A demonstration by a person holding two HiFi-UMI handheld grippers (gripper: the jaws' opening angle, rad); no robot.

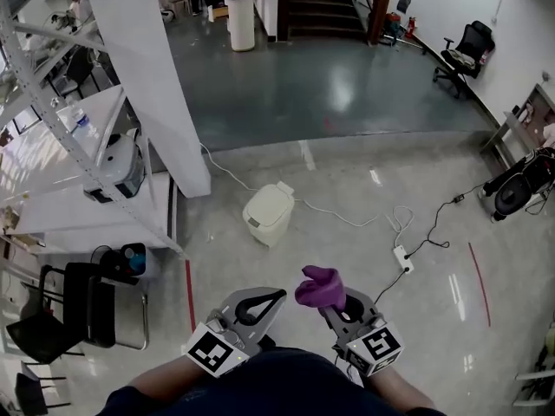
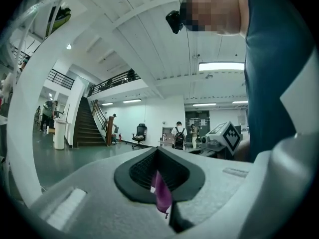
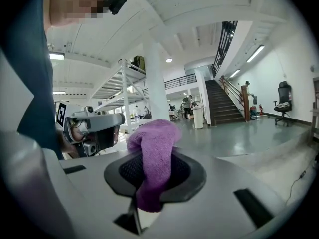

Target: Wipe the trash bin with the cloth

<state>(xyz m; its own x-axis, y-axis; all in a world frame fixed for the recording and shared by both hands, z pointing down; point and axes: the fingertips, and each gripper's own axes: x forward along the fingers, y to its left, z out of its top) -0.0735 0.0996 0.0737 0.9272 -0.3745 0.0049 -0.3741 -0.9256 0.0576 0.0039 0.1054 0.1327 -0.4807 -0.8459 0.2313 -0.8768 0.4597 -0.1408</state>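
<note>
Right gripper (image 1: 335, 307): jaws are clamping down on the purple cloth (image 3: 152, 156). The cloth is bunching up above the jaw pads and hanging down over the near side.

Left gripper (image 1: 272, 298): jaws are sitting closed together. A thin purple sliver (image 2: 162, 194) is showing pinched at the seam; what it is cannot be told.

Both grippers are hovering side by side at lower centre of the head view, apart from each other.

Trash bin (image 1: 268, 214): cream, lid closed, standing on the pale floor (image 1: 364, 232) at frame centre, well apart from both grippers. A white cable (image 1: 334, 215) is running past it on the right.
</note>
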